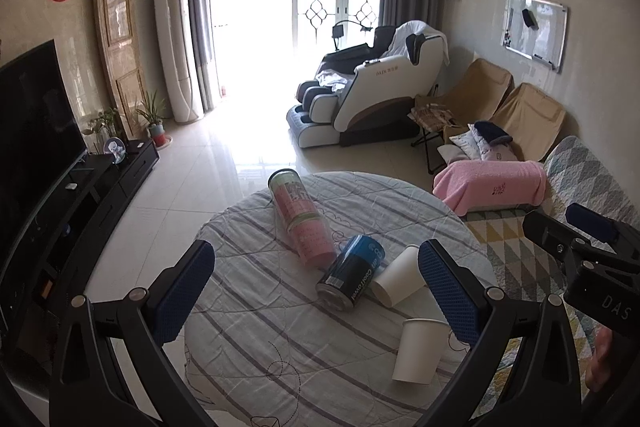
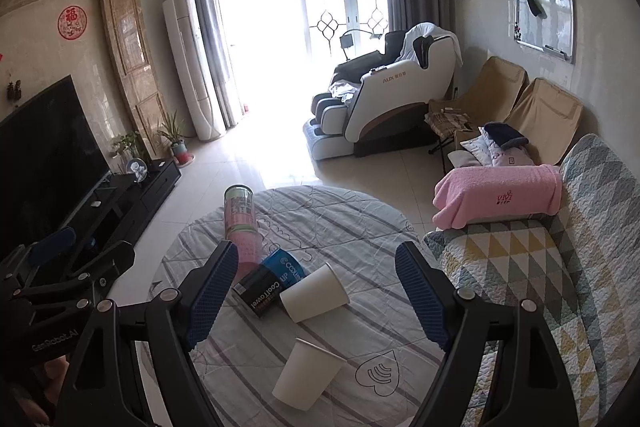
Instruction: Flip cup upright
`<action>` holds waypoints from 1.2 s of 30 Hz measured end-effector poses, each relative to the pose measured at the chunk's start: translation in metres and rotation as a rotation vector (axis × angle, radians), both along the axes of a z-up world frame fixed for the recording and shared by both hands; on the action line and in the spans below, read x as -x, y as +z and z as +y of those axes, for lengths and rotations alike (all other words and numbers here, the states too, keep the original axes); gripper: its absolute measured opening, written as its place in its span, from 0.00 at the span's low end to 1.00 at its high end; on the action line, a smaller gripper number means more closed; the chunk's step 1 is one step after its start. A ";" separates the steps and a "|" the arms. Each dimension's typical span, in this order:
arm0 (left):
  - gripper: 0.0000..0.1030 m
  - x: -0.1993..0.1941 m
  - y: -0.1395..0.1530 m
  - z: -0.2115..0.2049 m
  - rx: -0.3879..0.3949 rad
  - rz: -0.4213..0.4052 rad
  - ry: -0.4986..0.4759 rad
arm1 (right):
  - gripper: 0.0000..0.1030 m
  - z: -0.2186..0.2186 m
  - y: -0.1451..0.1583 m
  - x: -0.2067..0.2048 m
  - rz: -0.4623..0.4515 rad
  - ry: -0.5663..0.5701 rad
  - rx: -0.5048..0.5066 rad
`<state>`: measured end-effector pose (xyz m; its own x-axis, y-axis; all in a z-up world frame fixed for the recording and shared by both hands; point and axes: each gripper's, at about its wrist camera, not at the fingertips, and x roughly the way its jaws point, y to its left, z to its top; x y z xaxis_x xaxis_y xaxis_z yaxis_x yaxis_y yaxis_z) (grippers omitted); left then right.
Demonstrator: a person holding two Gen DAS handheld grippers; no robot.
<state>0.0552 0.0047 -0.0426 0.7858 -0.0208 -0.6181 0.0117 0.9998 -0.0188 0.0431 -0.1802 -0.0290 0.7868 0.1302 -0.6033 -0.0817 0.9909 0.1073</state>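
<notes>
Two white paper cups lie on their sides on the round table with a striped cloth [image 1: 260,347] [image 2: 360,219]. The near cup [image 1: 420,351] [image 2: 306,379] lies closest to me. The far cup [image 1: 400,281] [image 2: 314,293] rests against a blue and black can [image 1: 352,271] [image 2: 270,279]. My left gripper [image 1: 316,291] is open above the table, its right finger beside both cups. My right gripper [image 2: 316,291] is open and empty, held above the cups. Each gripper shows at the edge of the other's view.
A tall pink cylinder container [image 1: 300,219] [image 2: 242,223] lies on the table behind the can. A sofa with a patterned quilt [image 2: 520,267] and pink towel [image 2: 496,199] is at the right. A TV stand [image 1: 100,179] is at the left.
</notes>
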 end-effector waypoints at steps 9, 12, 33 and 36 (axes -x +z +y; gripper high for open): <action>1.00 -0.019 -0.027 0.002 0.003 0.141 -0.014 | 0.80 0.008 -0.022 -0.020 0.134 0.018 0.007; 1.00 -0.025 -0.034 0.002 0.001 0.182 -0.018 | 0.80 0.012 -0.031 -0.026 0.178 0.031 0.012; 1.00 -0.064 -0.059 0.024 0.017 0.311 -0.022 | 0.80 0.036 -0.047 -0.092 0.329 0.052 -0.020; 1.00 -0.072 -0.061 0.035 0.032 0.326 -0.006 | 0.80 0.051 -0.048 -0.111 0.340 0.087 -0.010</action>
<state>0.1269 0.0400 -0.1040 0.5464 -0.0477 -0.8362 0.0054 0.9986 -0.0535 0.1536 -0.1294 -0.0771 0.5267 0.1956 -0.8273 -0.1238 0.9804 0.1530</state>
